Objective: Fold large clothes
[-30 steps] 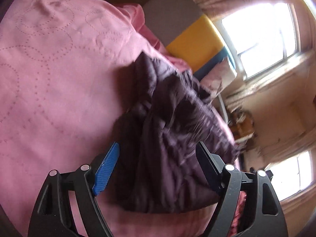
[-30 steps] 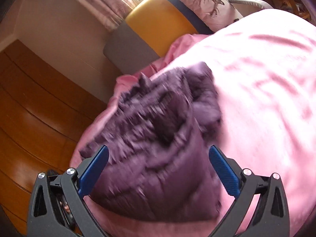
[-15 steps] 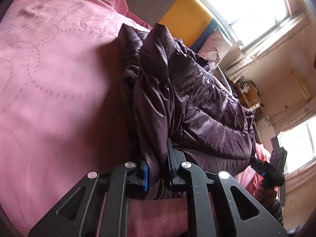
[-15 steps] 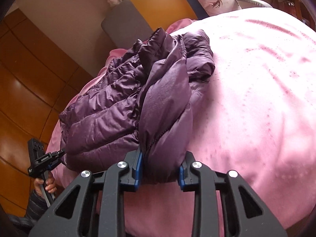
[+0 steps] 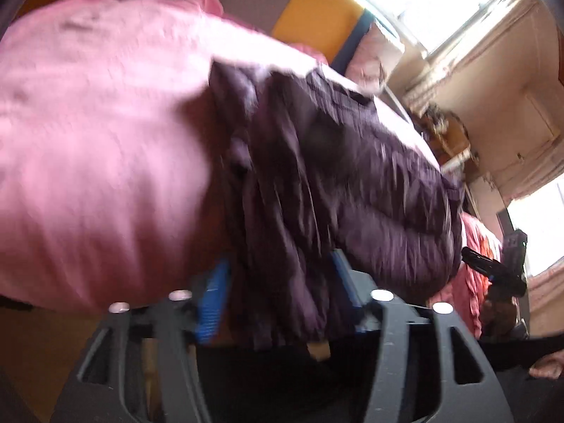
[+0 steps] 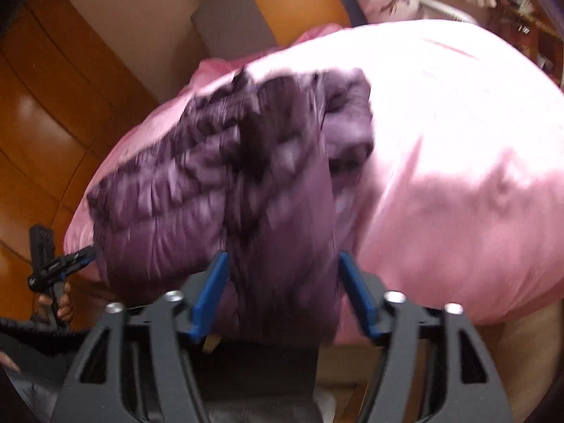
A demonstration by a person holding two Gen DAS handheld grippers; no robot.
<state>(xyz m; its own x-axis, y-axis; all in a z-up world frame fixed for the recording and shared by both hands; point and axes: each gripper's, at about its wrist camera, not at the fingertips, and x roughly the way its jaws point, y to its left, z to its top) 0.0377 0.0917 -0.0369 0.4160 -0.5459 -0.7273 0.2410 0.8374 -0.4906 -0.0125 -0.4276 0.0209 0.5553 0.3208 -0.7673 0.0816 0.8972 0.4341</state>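
Two grippers, left (image 5: 278,292) and right (image 6: 282,289), jaws just reopened, straddling the purple jacket's (image 6: 211,190) edge on pink bedding (image 6: 440,176)

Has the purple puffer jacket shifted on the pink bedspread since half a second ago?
Yes. In the right wrist view the purple puffer jacket has been dragged toward the near edge of the pink bedspread, away from the yellow headboard, its end overhanging.
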